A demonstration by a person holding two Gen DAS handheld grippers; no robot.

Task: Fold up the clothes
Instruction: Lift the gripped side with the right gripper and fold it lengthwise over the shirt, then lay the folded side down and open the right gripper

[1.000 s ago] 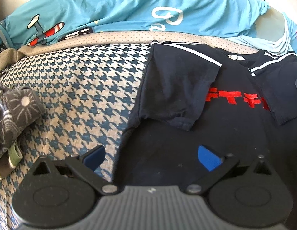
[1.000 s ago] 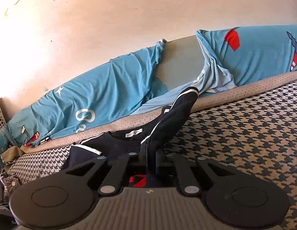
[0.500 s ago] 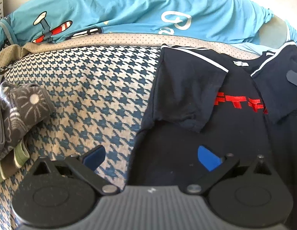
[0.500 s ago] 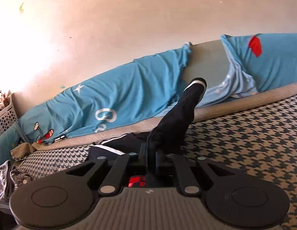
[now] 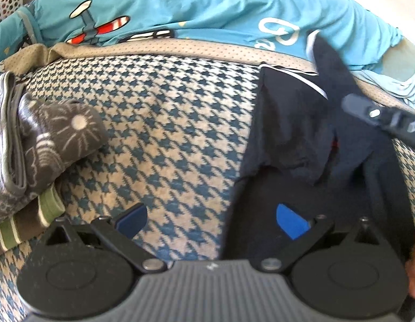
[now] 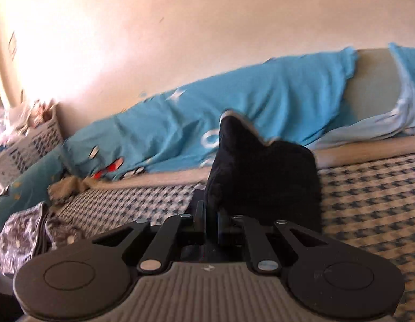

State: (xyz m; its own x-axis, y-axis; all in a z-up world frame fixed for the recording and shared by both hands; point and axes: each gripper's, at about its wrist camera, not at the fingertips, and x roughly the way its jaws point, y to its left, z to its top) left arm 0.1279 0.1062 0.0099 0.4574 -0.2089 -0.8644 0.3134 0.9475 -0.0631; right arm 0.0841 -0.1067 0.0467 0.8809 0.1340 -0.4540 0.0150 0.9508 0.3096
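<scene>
— T-shirt (image 5: 296, 134), black, lies on the right part of the houndstooth bed cover (image 5: 167, 134). How far along are we?

— I'd judge midway. Its left sleeve is already folded in over the chest; my right gripper (image 6: 211, 221) has its jaws clamped on the right side of the shirt, lifted and standing up in a soft peak. That fold isn't laid down yet, and the bottom half remains.

— And your left gripper (image 5: 210, 220)?

— Jaws wide apart, holding nothing, hovering over the shirt's near left edge.

— Materials?

— Limp matte jersey with thin white trim; the cover is coarser weave. A folded patterned pile (image 5: 38, 147) sits far left.
</scene>
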